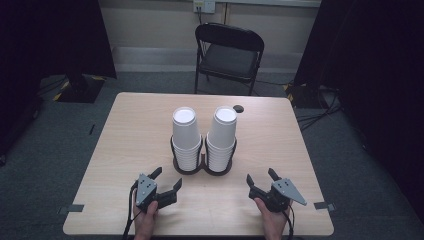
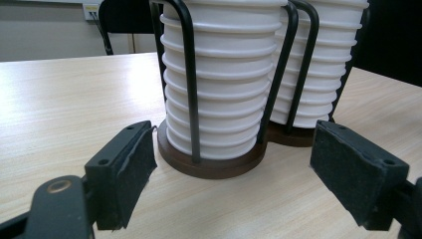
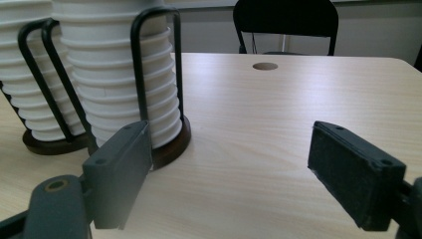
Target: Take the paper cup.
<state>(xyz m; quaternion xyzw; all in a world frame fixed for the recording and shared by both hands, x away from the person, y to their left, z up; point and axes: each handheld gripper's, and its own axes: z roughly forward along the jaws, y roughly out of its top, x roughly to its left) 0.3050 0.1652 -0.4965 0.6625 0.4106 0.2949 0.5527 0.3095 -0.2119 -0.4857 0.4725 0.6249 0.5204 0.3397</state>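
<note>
Two stacks of white paper cups stand upside down in a black wire double holder [image 1: 202, 162] on round dark bases at the table's middle. The left stack [image 1: 186, 137] and the right stack [image 1: 222, 137] touch side by side. My left gripper [image 1: 166, 180] rests open near the front edge, just left of the holder; its view looks at the left stack [image 2: 219, 84] close ahead, with the right stack [image 2: 318, 64] behind. My right gripper [image 1: 261, 178] is open at the front right; in its view the right stack [image 3: 117, 74] stands ahead to the left. Nothing lies between either pair of jaws.
The light wooden table [image 1: 135, 135] has a small dark round hole [image 1: 238, 108] near its far edge. A black folding chair [image 1: 227, 55] stands beyond the table. Dark curtains flank both sides. Tape marks lie on the grey carpet by the front corners.
</note>
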